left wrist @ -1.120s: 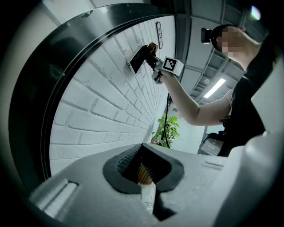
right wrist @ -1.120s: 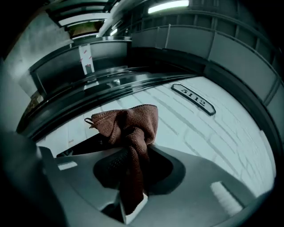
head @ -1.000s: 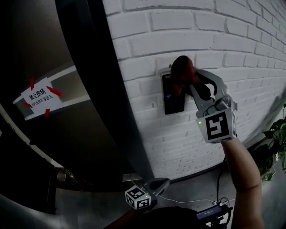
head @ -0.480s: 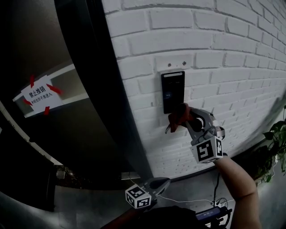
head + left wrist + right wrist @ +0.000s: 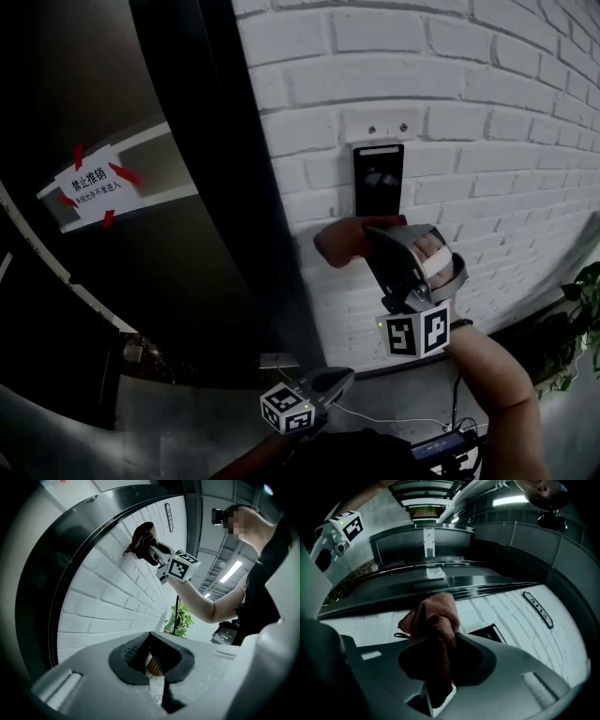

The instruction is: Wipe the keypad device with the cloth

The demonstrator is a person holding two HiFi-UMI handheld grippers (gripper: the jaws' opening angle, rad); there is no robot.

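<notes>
The black keypad device (image 5: 378, 180) hangs on the white brick wall, uncovered. A reddish-brown cloth (image 5: 342, 241) is bunched just below and left of it, held by my right gripper (image 5: 367, 236), which is shut on the cloth and apart from the keypad. In the right gripper view the cloth (image 5: 433, 618) sticks out past the jaws, with the keypad (image 5: 487, 633) beside it. My left gripper (image 5: 339, 381) hangs low near my body, shut and empty. From the left gripper view I see the cloth (image 5: 143, 538) and keypad (image 5: 168, 516) high on the wall.
A dark curved door frame (image 5: 202, 187) borders the brick wall on the left, and a white sign with red tape (image 5: 94, 187) hangs on the door. A green plant (image 5: 581, 319) stands at the lower right. A small device with cables (image 5: 441, 448) lies on the floor.
My right gripper has carried the cloth down off the keypad, from its top to below its lower edge, and turned to the left. The keypad is now uncovered. The left gripper stayed put.
</notes>
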